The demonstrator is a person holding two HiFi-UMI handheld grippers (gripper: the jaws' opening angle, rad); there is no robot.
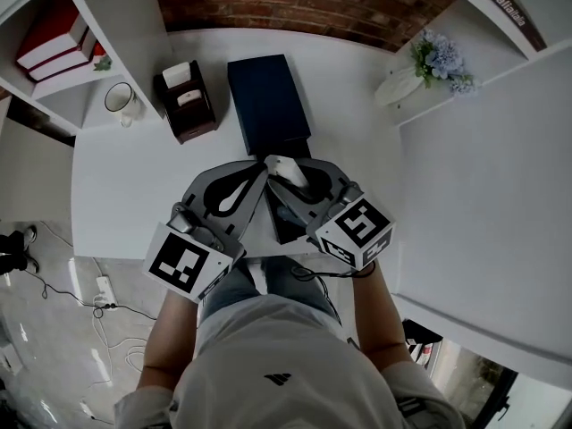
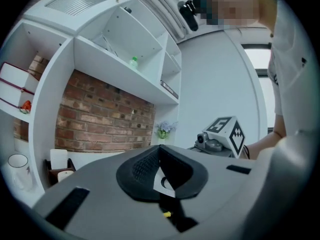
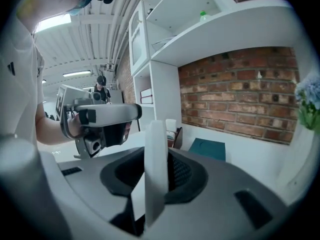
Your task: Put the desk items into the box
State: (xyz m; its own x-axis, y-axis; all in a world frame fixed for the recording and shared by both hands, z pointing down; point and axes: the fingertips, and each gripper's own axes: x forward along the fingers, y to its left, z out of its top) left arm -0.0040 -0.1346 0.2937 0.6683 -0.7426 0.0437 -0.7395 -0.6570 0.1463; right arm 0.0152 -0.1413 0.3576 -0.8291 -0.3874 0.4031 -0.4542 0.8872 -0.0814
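A dark blue box [image 1: 268, 105] lies on the white desk [image 1: 134, 195] near the brick wall; in the right gripper view the box [image 3: 207, 148] sits ahead and to the right. My right gripper [image 1: 284, 170] is shut on a flat white item [image 3: 156, 169], which stands on edge between the jaws. In the head view the white item [image 1: 286, 164] pokes out just short of the box's near end. My left gripper [image 1: 257, 172] hovers right beside it, tips almost touching the right one. The left gripper [image 2: 159, 156] has its jaws together with nothing held.
A brown desk organiser [image 1: 188, 101] with white items stands left of the box, and a white mug [image 1: 121, 101] stands farther left. Books [image 1: 54, 43] fill the left shelf and blue flowers [image 1: 438, 61] the right one. A dark flat thing [image 1: 288, 226] lies under the right gripper.
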